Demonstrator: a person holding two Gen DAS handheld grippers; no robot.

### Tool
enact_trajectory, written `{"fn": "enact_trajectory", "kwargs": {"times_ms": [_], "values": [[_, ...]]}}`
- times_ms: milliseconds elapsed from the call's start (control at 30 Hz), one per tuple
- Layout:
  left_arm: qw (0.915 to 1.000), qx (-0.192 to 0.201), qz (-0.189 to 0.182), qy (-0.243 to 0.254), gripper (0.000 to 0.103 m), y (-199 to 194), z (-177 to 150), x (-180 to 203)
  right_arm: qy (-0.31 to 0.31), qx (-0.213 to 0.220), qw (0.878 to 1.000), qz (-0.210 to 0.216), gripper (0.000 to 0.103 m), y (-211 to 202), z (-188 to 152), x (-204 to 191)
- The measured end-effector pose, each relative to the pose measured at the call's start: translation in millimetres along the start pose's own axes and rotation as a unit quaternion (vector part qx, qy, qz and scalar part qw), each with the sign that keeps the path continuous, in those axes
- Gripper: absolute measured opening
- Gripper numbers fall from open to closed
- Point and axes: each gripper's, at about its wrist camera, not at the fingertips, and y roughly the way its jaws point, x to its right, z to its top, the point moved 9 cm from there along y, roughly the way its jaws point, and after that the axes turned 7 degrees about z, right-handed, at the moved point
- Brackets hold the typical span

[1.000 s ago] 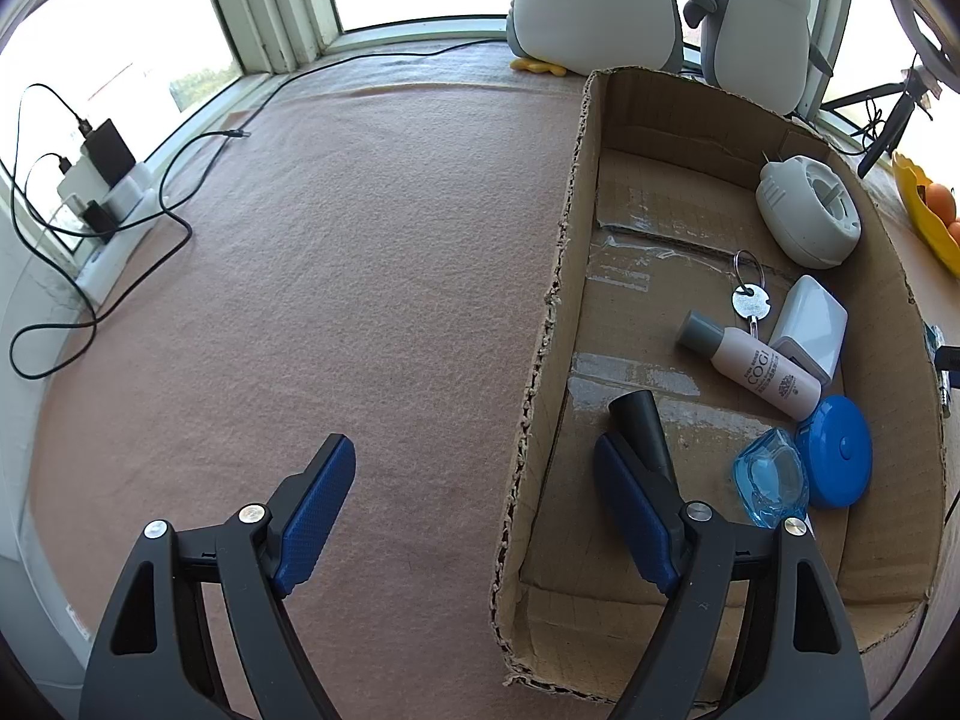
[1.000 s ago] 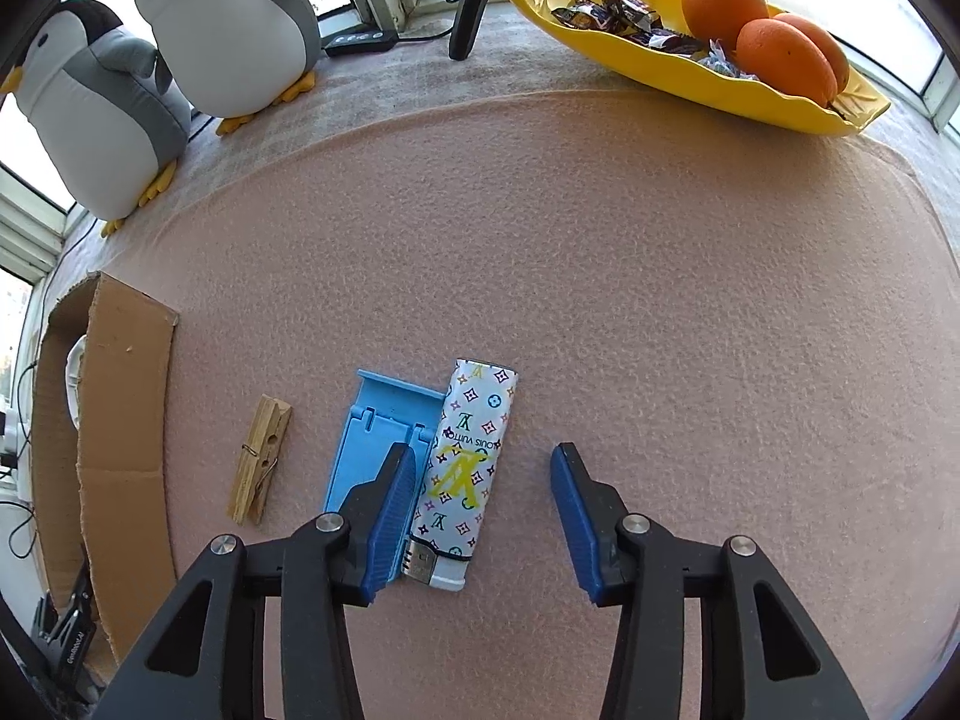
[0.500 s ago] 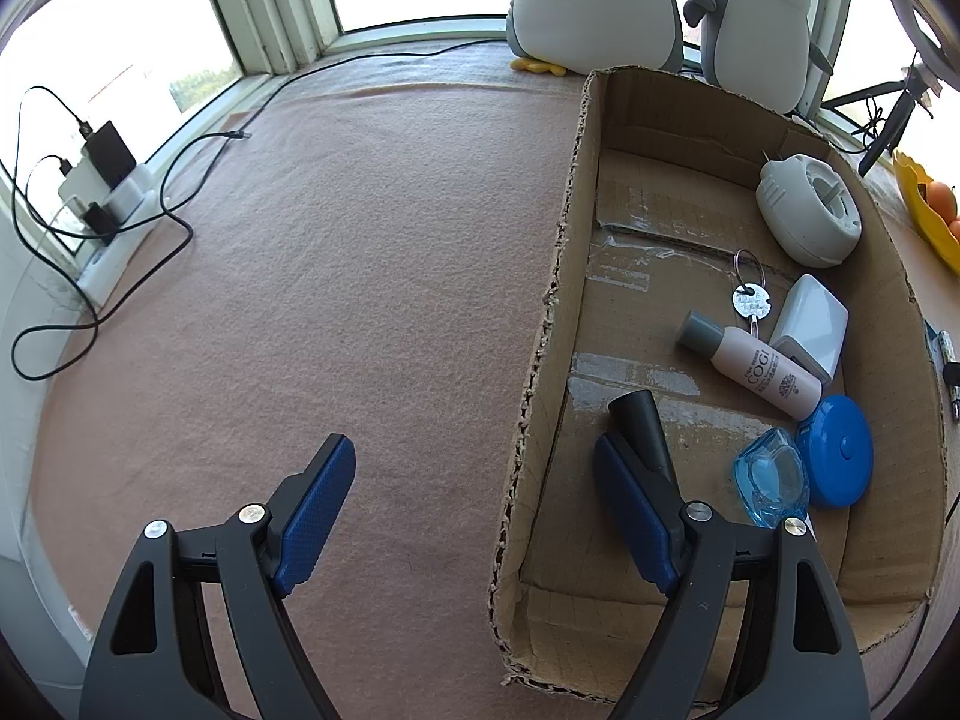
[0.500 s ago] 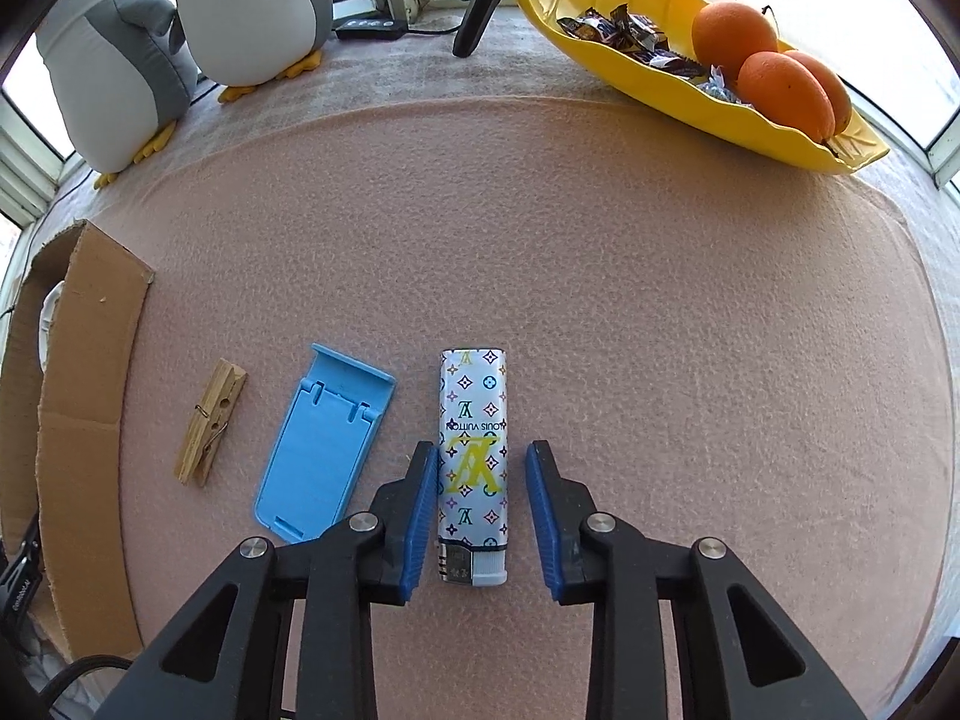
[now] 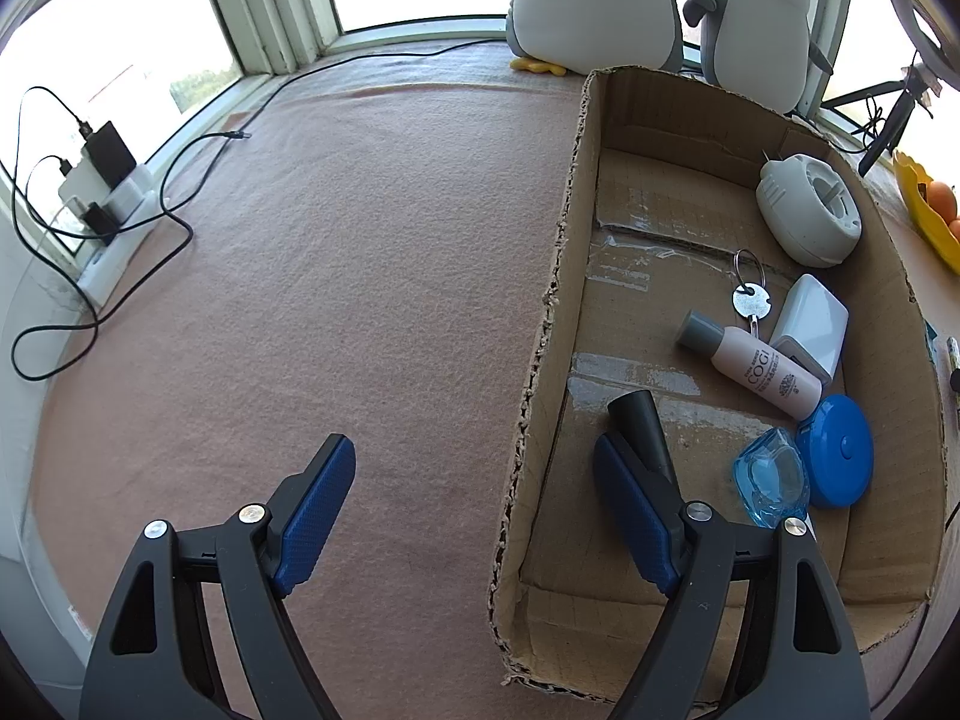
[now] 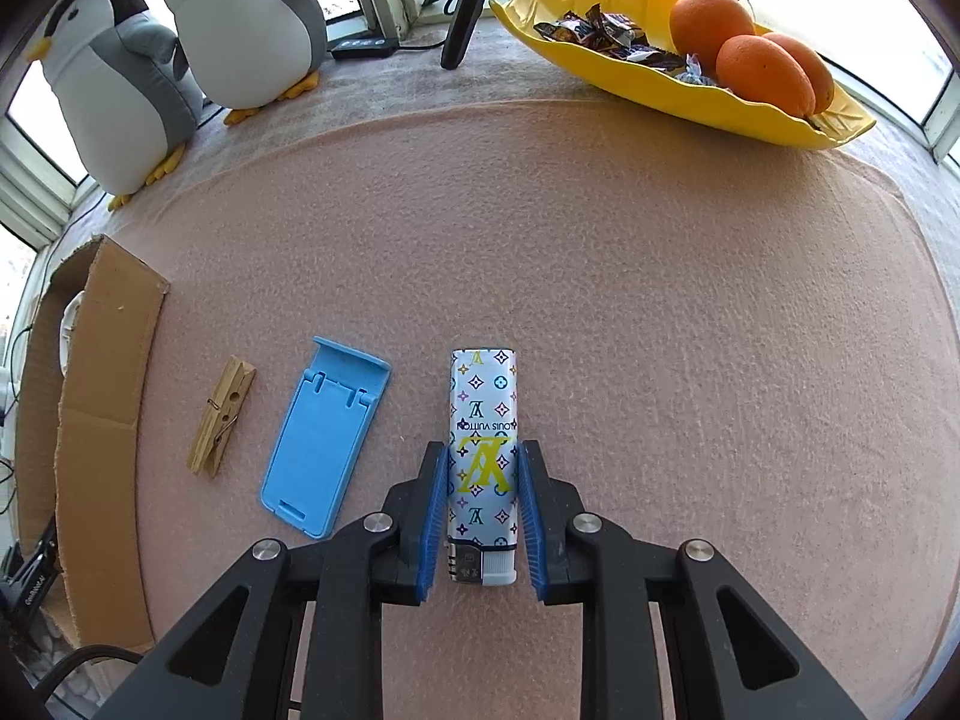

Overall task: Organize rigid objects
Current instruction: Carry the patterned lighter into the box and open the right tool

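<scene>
A patterned white lighter (image 6: 483,420) lies flat on the pink felt. My right gripper (image 6: 483,450) straddles it; its jaws are closing and the blue pads touch both long sides. Left of the lighter lie a blue phone stand (image 6: 324,444) and a wooden clothespin (image 6: 221,414). My left gripper (image 5: 474,450) hangs open over the near left wall of the cardboard box (image 5: 543,360), holding nothing. Inside the box are a pink bottle (image 5: 756,363), a key (image 5: 750,300), a blue round case (image 5: 837,459), a black nozzle (image 5: 642,426) and a white round device (image 5: 807,210).
Two plush penguins (image 6: 180,60) stand at the back by the window. A yellow dish (image 6: 690,84) with oranges and sweets sits back right, beside a black tripod leg (image 6: 462,30). Chargers and black cables (image 5: 102,192) lie along the left sill. The box's outer wall (image 6: 102,390) is left of the clothespin.
The right gripper's jaws have closed in from wide apart onto the lighter, which now lies straight between them and clear of the blue stand. The left gripper has not moved.
</scene>
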Motion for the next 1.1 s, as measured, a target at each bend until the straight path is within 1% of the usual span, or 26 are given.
{"fn": "enact_trajectory", "kwargs": {"times_ms": [200,433,667,867,1100], "values": [[1.0000,0.000,0.001,0.001,0.083,-0.6,1.0,-1.0,-0.002,0.022,1.000,0.003,0.021,-16.8,2.5,-2.7],[1.0000,0.000,0.001,0.000,0.083,-0.7,1.3,-1.2,-0.036,0.038,0.999,0.006,0.021,-28.9,13.1,-29.2],[1.0000,-0.001,0.000,-0.001,0.083,0.4,1.3,-1.6,-0.074,0.050,0.996,0.021,0.021,-37.0,19.2,-67.6],[1.0000,-0.001,0.000,-0.001,0.083,0.7,1.3,-1.1,-0.107,0.059,0.991,0.049,0.021,-47.4,23.9,-110.4],[1.0000,-0.001,0.000,-0.001,0.083,0.6,1.2,-0.9,-0.146,0.057,0.984,0.083,0.021,-53.2,19.0,-161.3]]}}
